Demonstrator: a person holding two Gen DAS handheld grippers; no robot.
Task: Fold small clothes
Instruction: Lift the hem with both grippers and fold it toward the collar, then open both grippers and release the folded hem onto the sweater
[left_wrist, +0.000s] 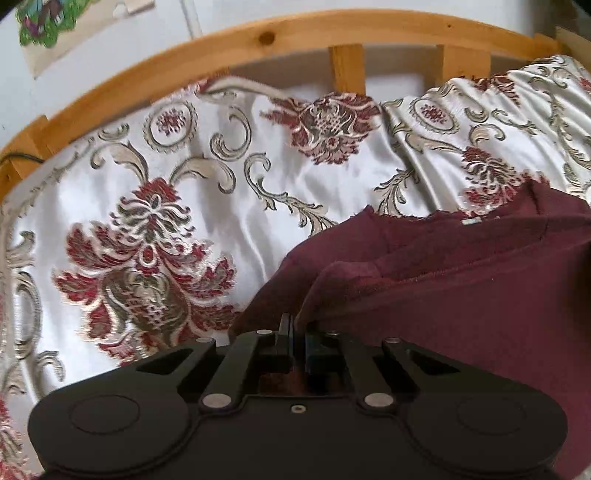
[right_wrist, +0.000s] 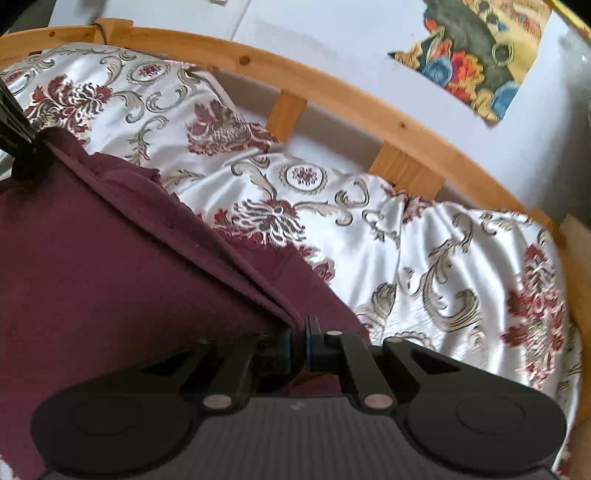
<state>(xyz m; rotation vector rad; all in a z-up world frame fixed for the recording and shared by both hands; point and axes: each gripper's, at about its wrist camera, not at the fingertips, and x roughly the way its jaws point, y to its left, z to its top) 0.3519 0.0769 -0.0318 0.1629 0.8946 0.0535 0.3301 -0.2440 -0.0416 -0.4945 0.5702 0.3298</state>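
On my left, the black left gripper (left_wrist: 293, 328) has its jaws squeezed together on one corner of the soft dark red cloth garment (left_wrist: 461, 280). Behind it I see the shiny white bedspread with red flowers and grey swirls (left_wrist: 177, 206) on the bed, and the curved light wooden bed rail (left_wrist: 266, 37) along the wall. The garment is lifted at my end; its far edge seems to lie on the bedspread, near the middle of the bed. It runs across to my right side, where the black right gripper (right_wrist: 298, 334) has its jaws pinched shut on another corner of the same garment, and a straight hem stretches between my two hands. I think I am carrying this edge over to make a fold. To do it well, I should keep both hands level, so the hem stays tight and straight. I should bring both corners down together and line them up with the far edge. I should not let go until the cloth lies flat, because the slippery bedspread could let it slide.
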